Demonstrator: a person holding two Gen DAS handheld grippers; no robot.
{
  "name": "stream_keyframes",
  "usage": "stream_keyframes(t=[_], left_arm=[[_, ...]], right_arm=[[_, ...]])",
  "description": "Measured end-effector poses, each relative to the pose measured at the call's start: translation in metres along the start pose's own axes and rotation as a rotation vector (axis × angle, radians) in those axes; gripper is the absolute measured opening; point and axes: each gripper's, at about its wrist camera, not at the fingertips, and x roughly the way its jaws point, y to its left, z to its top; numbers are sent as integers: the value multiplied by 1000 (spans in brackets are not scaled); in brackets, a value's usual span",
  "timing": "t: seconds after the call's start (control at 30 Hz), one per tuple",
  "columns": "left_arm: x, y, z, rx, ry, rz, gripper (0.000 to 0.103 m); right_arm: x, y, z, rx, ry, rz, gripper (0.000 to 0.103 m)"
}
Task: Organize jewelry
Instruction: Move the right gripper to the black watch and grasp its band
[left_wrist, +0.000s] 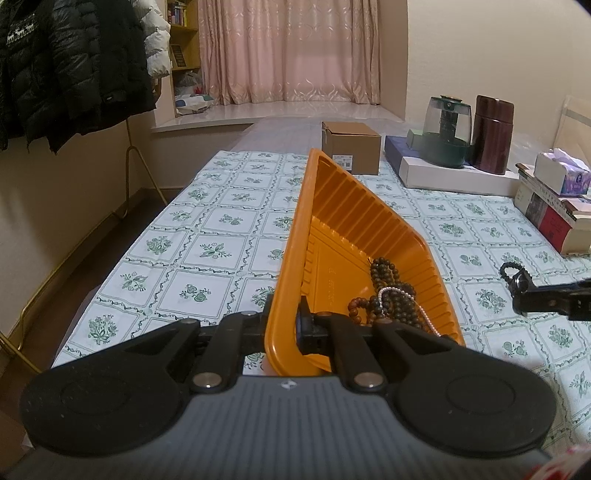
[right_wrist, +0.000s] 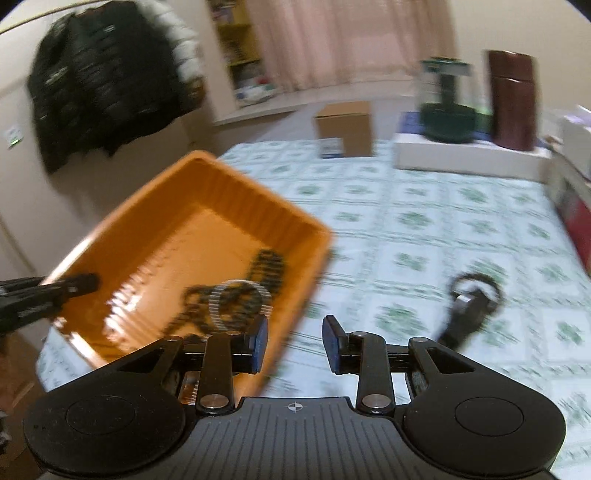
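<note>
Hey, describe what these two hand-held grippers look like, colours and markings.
Both look alike. The left hand-held gripper and the right hand-held gripper have black linkage arms with silver rivets, round black side discs, a ribbed grey body bearing a small white mark, and blue pads. No cables or sleeves show.

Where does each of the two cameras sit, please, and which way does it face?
Left wrist: on the left gripper, looking along the table; jaws clamped on the orange tray's rim; right gripper's tip at right.
Right wrist: on the right gripper, jaws open and empty, facing the tablecloth; blurred.
Shared: tray, beads, cardboard box, black bracelet.
</note>
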Motion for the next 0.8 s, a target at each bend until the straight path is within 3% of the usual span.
stream_keyframes(t=[0.43,0.8], left_arm=[[0,0,0,4,0,2,8],[0,0,-1,5,0,2,8]], right_arm=[[-22,-63,-20,82,-23,-181,41],[-4,-82,-9,112,-45,-227,50]])
